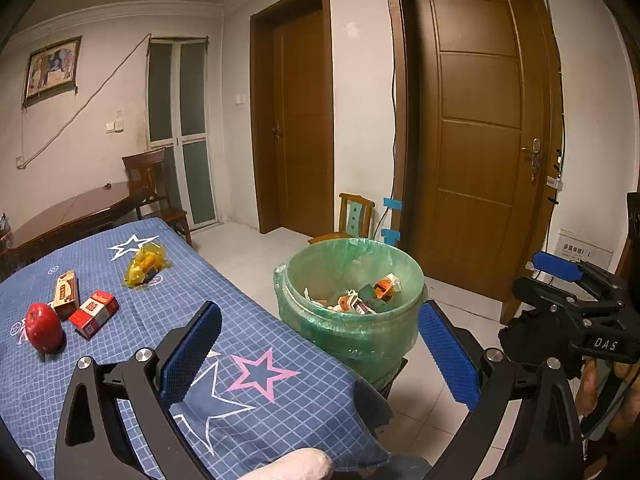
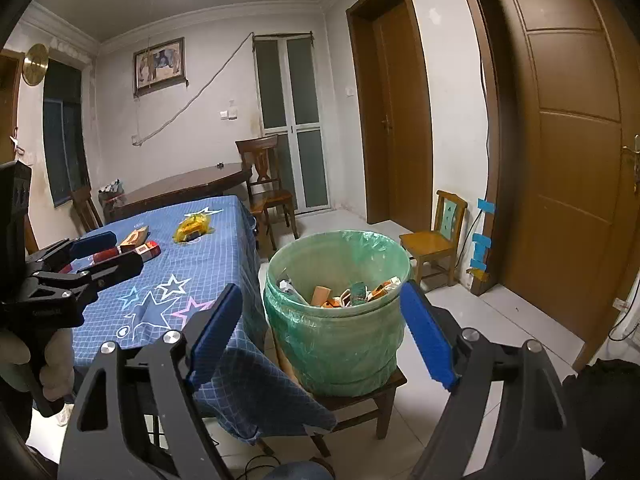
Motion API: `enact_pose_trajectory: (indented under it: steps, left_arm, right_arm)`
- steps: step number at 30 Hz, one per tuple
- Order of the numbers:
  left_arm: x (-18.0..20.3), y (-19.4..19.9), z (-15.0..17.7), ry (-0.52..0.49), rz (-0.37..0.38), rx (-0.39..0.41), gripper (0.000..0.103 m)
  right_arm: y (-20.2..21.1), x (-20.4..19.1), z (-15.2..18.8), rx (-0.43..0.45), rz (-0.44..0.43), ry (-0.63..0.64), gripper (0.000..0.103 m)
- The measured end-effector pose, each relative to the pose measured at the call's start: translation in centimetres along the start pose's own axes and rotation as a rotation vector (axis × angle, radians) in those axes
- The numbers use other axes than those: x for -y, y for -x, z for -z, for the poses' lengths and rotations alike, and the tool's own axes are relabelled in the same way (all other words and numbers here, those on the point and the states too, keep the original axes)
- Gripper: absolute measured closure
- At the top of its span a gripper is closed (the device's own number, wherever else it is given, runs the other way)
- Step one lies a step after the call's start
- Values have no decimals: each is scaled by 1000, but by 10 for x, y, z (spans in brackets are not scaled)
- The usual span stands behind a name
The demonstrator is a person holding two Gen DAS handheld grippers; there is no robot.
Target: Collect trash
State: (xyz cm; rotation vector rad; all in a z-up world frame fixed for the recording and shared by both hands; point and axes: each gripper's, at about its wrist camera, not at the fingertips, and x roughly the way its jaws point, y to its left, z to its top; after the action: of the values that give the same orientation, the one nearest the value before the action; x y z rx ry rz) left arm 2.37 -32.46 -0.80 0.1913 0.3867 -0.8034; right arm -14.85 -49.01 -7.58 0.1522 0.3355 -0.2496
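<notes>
A green-lined bin (image 1: 352,304), centre frame, holds crumpled cartons. Left on the blue cloth lie a red box (image 1: 94,313), tan box (image 1: 66,294) and yellow wrapper (image 1: 145,265).

A table (image 1: 248,360) stands on the left, a bin (image 1: 352,304) just beside its right edge — boxes (image 1: 360,300) in it. On the table: an apple (image 1: 43,326) nearest, two cartons (image 1: 94,312) beside it, a bag (image 1: 145,266) farther back.

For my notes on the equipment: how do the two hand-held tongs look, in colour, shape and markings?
Both are alike. The left tongs and the right tongs have black, angular arms with triangular cut-outs and silver round bolts. Each finger carries a flat blue pad with a fine dotted texture. The right tongs' black body, seen from the left wrist camera, bears white letters "DAS".
</notes>
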Motion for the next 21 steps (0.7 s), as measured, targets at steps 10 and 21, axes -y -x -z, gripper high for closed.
enact_pose_trajectory:
  steps: [10,21]
  left_arm:
    - [5,1,-2,-9,0,30,5]
    - [13,3,-2,-30,9,58,5]
  right_arm:
    - [2,1,4,27,3,-14,23]
    - [9,2,2,76,8,-22,19]
